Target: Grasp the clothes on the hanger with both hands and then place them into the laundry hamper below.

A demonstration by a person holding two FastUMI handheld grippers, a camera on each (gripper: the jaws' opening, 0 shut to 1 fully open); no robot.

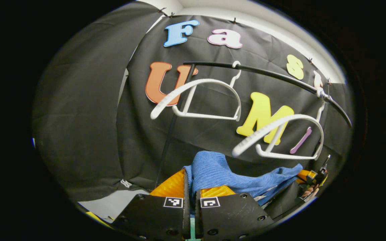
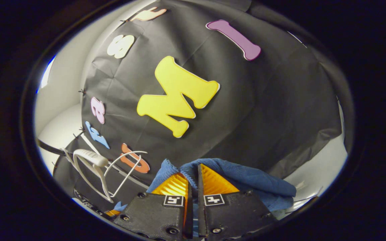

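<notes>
Both tongs — left point(image 1: 190, 187), right point(image 2: 193, 185) — clamped together on the blue cloth point(image 1: 213, 172).

A blue ribbed-knit garment point(image 1: 213, 172) was seen off the hangers, stretched as a sagging band between two pinched ends. In the left gripper view, one bunched end was held low at centre, the cloth running right and slightly downward. In the right gripper view, the blue cloth point(image 2: 246, 179) was folded over and draped to the right. Two white plastic hangers point(image 1: 209, 100) point(image 1: 286, 137) were hung bare on a black rail point(image 1: 280, 78), above the garment.
</notes>
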